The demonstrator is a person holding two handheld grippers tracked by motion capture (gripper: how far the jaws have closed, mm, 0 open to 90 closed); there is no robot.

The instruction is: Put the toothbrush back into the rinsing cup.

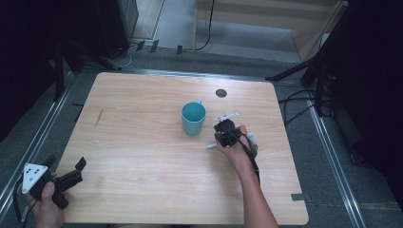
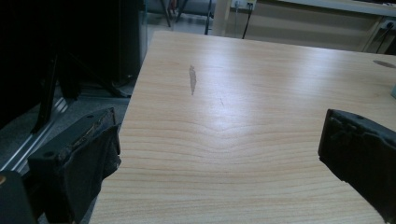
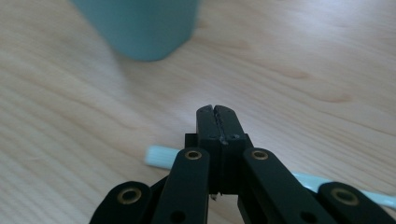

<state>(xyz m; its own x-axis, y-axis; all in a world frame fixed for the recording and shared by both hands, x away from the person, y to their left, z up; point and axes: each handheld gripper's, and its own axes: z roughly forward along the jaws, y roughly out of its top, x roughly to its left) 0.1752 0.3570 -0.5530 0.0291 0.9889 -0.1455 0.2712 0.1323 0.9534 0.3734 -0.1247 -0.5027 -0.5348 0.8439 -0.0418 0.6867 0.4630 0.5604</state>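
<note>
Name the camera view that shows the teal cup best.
The high view: the whole teal cup stands upright on the table, rim and inside visible. The right gripper view gives a blurred lower part; the left gripper view catches a sliver at its right edge.

We've got a teal cup (image 1: 193,118) standing upright, open mouth up, near the middle of the table, a small handle poking out at its far side. Just beside it lies a pale straw (image 3: 161,156), flat on the wood, its middle hidden in our close view.
</note>
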